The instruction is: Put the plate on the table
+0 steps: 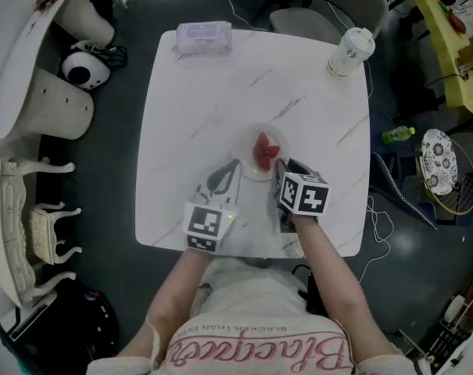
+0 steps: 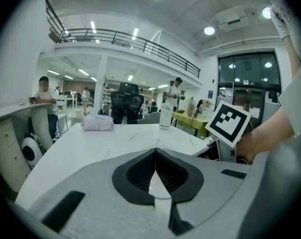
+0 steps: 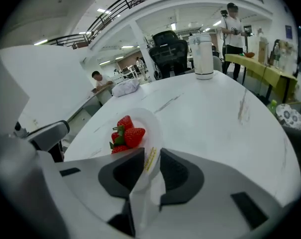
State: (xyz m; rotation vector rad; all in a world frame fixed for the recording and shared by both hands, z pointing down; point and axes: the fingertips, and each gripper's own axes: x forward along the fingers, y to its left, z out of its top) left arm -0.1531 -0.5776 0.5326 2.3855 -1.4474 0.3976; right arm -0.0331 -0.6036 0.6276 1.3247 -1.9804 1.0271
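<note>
We hold the right gripper point(image 3: 150, 154) with its jaws clamped on the near rim of the plate point(image 3: 151, 125), which carries strawberries point(image 3: 126, 133). In the head view the plate point(image 1: 249, 167) is over the table point(image 1: 205, 108), toward 6 o'clock from its middle; we cannot tell whether it touches the top. Our left gripper point(image 2: 155, 152), at the plate's 8 o'clock, has its jaws together on nothing. A cup point(image 1: 350, 51) stands at the table's 1 o'clock corner and a tissue pack point(image 1: 203, 36) at 11 o'clock.

Wipes pack point(image 1: 204, 36) and lidded cup point(image 1: 350, 51) well apart; green bottle point(image 1: 398, 135) on floor point(image 1: 424, 241)
</note>
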